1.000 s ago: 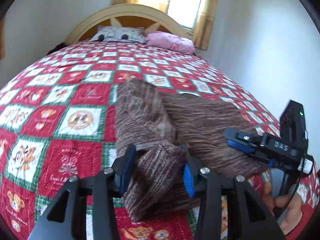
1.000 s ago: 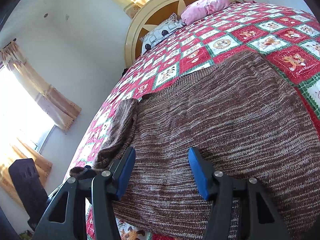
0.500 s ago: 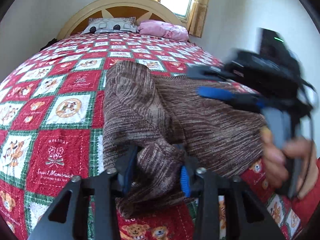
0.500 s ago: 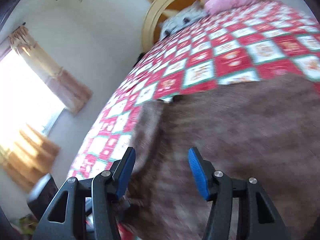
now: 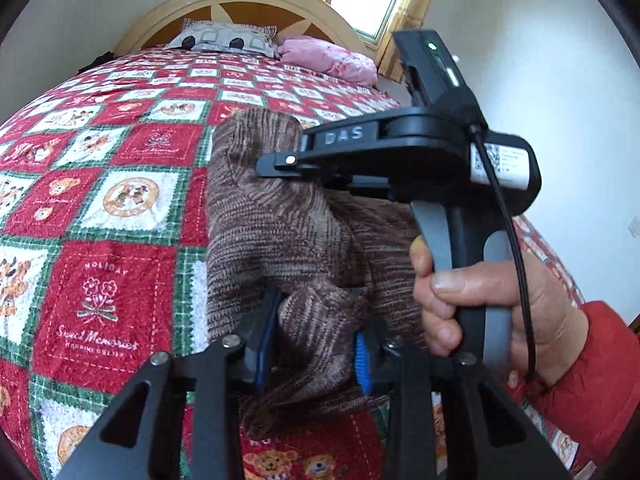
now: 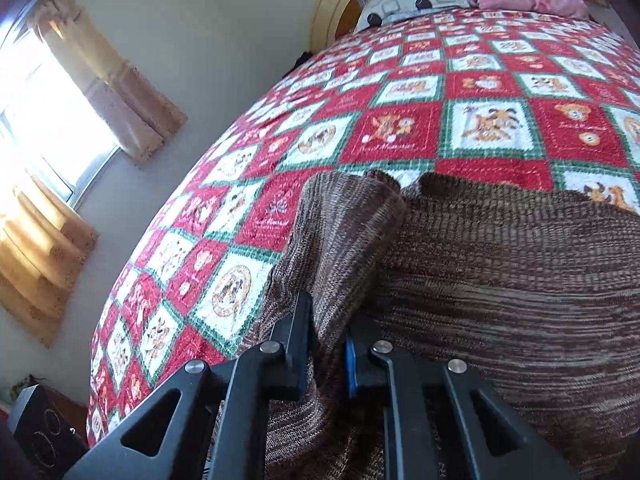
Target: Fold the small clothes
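A brown knit sweater [image 5: 272, 232] lies on the red patchwork bedspread [image 5: 100, 300]. At the bottom of the left wrist view, my left gripper [image 5: 312, 356] is closing; a bunched sleeve end fills the gap and the blue pads press on it. A hand in a red sleeve [image 5: 480, 304] holds my right gripper [image 5: 276, 166] side-on, above the sweater's upper part. In the right wrist view the sweater [image 6: 500, 280] spreads to the right. There my right gripper [image 6: 328, 344] is closing, pinching a raised fold at the sweater's left edge.
A grey patterned pillow [image 5: 224, 38] and a pink pillow [image 5: 328, 58] lie against the rounded headboard [image 5: 240, 4]. Curtained windows [image 6: 52, 120] are set in the walls. A dark speaker [image 6: 40, 432] stands on the floor beside the bed. Bedspread [image 6: 400, 128] stretches beyond the sweater.
My right gripper swept left across the sweater to its left edge and closed on a fold there. My left gripper's jaws narrowed onto the sleeve end and stayed in place.
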`<state>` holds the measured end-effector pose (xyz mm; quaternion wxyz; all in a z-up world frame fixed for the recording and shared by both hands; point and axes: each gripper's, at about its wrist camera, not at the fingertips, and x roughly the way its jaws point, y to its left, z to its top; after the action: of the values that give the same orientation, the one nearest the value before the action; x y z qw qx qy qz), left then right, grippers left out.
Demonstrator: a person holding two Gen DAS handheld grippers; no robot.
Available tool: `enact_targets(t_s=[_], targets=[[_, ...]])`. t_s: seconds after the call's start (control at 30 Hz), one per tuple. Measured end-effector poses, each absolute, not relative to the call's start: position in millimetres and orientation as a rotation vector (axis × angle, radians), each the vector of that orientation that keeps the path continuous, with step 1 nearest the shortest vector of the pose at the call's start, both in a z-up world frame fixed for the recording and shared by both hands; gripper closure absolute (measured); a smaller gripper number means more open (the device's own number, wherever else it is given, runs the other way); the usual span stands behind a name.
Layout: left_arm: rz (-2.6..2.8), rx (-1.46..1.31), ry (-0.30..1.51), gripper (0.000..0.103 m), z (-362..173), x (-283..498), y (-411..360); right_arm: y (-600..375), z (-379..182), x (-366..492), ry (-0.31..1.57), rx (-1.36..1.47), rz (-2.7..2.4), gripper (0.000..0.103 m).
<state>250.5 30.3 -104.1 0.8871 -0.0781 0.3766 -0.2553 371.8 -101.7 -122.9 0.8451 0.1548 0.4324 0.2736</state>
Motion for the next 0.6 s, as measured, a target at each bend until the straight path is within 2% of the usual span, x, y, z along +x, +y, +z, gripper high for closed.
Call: enact_targets(t_s=[0.03, 0.17, 0.43, 0.6], targets=[[-0.537, -0.173, 0.772, 0.084, -102, 250, 31, -105, -119, 370, 0.904, 0.328, 0.579, 0.090], [-0.570, -0.188, 0.728, 0.086, -90, 248, 25, -105, -97, 367, 0.867, 0.277, 0.586, 0.091], [-0.709, -0.161, 0.616, 0.086, -46, 232, -21, -154, -43, 356, 0.808, 0.142, 0.550, 0.091], [-0.807, -0.142, 0.598, 0.086, -38, 229, -62, -201, -25, 346, 0.814, 0.020, 0.482, 0.091]])
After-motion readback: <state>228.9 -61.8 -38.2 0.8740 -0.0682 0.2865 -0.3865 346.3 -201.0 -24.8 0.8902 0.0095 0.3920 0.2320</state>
